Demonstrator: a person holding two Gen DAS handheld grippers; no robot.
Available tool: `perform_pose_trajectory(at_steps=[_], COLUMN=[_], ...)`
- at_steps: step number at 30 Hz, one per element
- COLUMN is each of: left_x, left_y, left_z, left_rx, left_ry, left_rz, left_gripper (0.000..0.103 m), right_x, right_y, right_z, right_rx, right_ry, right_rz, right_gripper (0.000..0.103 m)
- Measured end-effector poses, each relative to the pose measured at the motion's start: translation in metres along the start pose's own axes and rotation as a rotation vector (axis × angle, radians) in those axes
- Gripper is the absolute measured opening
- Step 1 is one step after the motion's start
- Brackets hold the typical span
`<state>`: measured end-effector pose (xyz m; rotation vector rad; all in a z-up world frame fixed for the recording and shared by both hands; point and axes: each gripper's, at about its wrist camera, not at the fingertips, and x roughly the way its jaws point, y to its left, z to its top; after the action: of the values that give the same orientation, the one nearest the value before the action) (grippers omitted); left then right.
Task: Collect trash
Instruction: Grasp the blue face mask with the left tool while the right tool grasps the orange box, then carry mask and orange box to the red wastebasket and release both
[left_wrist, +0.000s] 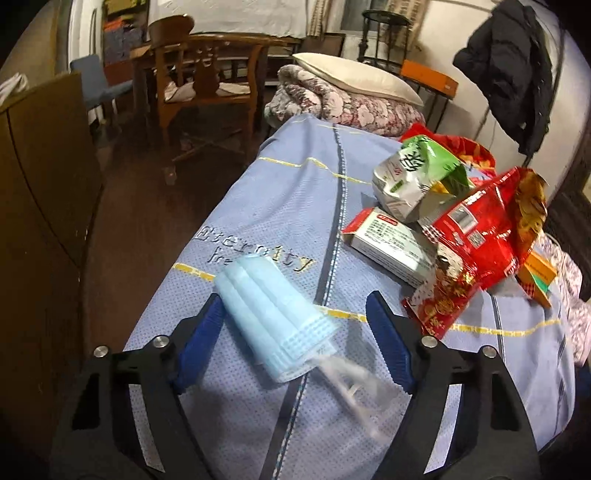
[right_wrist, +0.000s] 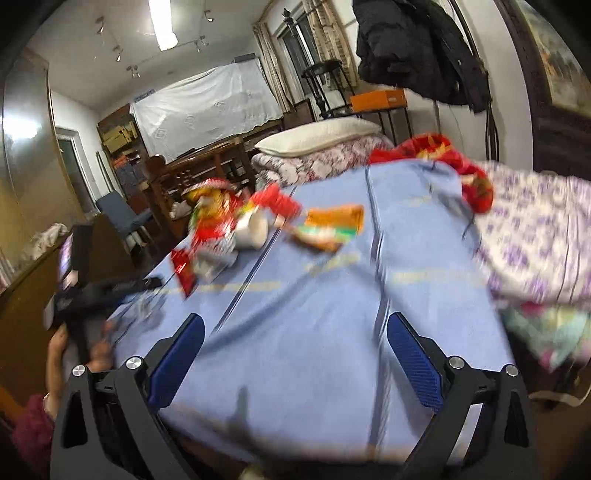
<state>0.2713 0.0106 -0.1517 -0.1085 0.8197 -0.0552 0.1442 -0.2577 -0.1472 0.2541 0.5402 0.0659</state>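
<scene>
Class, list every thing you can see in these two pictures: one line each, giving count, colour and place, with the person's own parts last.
bed sheet: one, light blue, covering the bed.
face masks: one stack in a clear wrapper, pale blue, on the sheet between the left tool's fingers.
red snack bag: one, red, in the trash pile on the sheet.
green and white bag: one, on top of the pile.
box: one, white with red edge, under the bags.
pillow: one, cream, on the folded floral quilt.
wooden chair: one, brown, beside the bed.
coat: one, black, hanging on the wall.
left tool: open around the masks.
right tool: open, empty, over bare sheet.
</scene>
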Motion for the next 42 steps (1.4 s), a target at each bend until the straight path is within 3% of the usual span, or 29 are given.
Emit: perform_pose_trajectory(at_steps=[6, 13, 15, 16, 17, 19, 20, 25, 32, 42], left_x=[-0.006, -0.002, 0.004, 0.004, 0.003, 0.002, 0.001, -0.016, -0.047, -0.103], left_y=[0.001, -0.003, -0.001, -0.001, -0.001, 0.000, 0.001, 0.004, -0.002, -0.015], left_z=[-0.002, -0.002, -0.001, -0.001, -0.002, -0.002, -0.002, -0.002, -0.016, -0.049], left_rx=[0.004, 0.025, 0.019, 0.016, 0.015, 0.014, 0.011, 0.003, 0.047, 0.075], left_ry=[-0.018, 0.005, 0.028, 0.027, 0.029, 0.029, 0.026, -0.028, -0.101, -0.116], left_rz=[-0.081, -0.131, -0.140, -0.143, -0.146, -0.152, -0.164, -0.224, -0.249, -0.287], left_gripper=[0.055, 0.055, 0.056, 0.057, 0.057, 0.057, 0.056, 0.038, 0.034, 0.034], right_x=[0.056, 0.130, 0.150, 0.157, 0.161, 0.150, 0.142, 0.094, 0.022, -0.058], right_y=[0.000, -0.019, -0.027, -0.029, -0.029, -0.023, -0.020, -0.003, -0.003, -0.025], right_z=[0.064, 0.096, 0.094, 0.091, 0.088, 0.088, 0.089, 0.093, 0.091, 0.075], right_rx=[-0.104, -0.045, 0.017, 0.036, 0.040, 0.035, 0.046, 0.022, 0.020, 0.052], right_ry=[0.073, 0.196, 0.258, 0.288, 0.300, 0.258, 0.238, 0.163, 0.114, 0.081], right_rz=[-0.063, -0.124, -0.105, -0.085, -0.083, -0.050, -0.023, 0.006, 0.041, 0.062], right_gripper=[0.097, 0.097, 0.080, 0.053, 0.033, 0.017, 0.015, 0.013, 0.013, 0.013])
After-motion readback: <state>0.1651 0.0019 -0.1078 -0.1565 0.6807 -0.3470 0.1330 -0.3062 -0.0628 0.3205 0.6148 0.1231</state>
